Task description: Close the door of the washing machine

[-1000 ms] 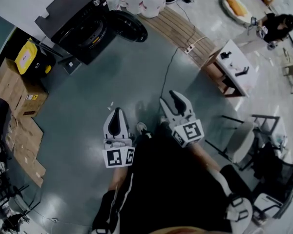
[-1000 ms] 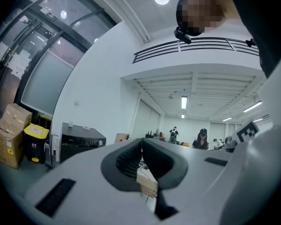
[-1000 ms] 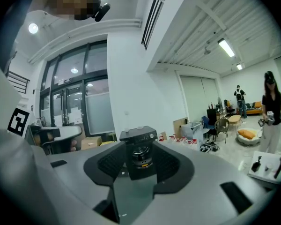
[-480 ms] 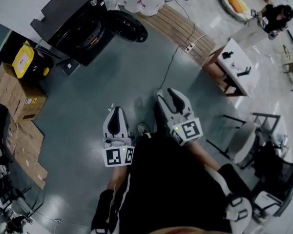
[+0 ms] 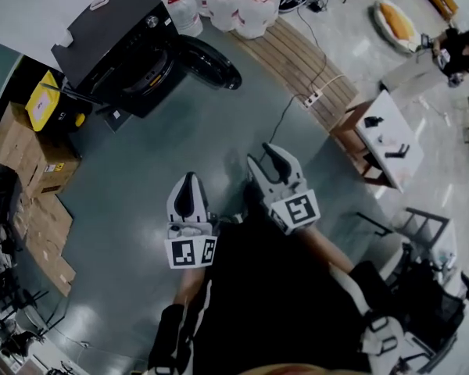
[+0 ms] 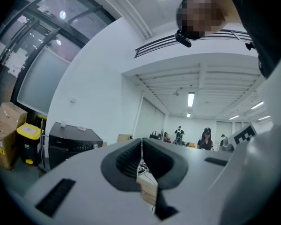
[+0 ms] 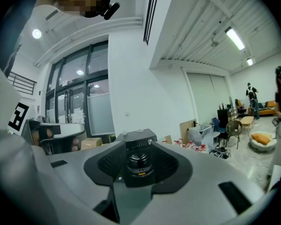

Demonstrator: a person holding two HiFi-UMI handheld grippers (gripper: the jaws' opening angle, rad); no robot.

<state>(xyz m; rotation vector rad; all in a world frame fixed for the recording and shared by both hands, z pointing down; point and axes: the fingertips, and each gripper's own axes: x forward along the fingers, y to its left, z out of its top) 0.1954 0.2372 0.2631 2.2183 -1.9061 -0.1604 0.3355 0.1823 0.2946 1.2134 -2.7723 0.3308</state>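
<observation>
Up at top left of head view, washing machine (image 5: pixel 117 37) is standing on grey floor (image 5: pixel 187 131) w/ round door (image 5: pixel 211 62) hanging open, well apart from both grippers. L gripper (image 5: pixel 187 180) is pressing jaws together, nothing btwn. R gripper (image 5: pixel 271 153) is holding jaws parted, empty, machine showing thru gap.

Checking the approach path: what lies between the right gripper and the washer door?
Bare floor only, as the head view shows, from the right gripper to the open door. A cable runs just beside that stretch.
</observation>
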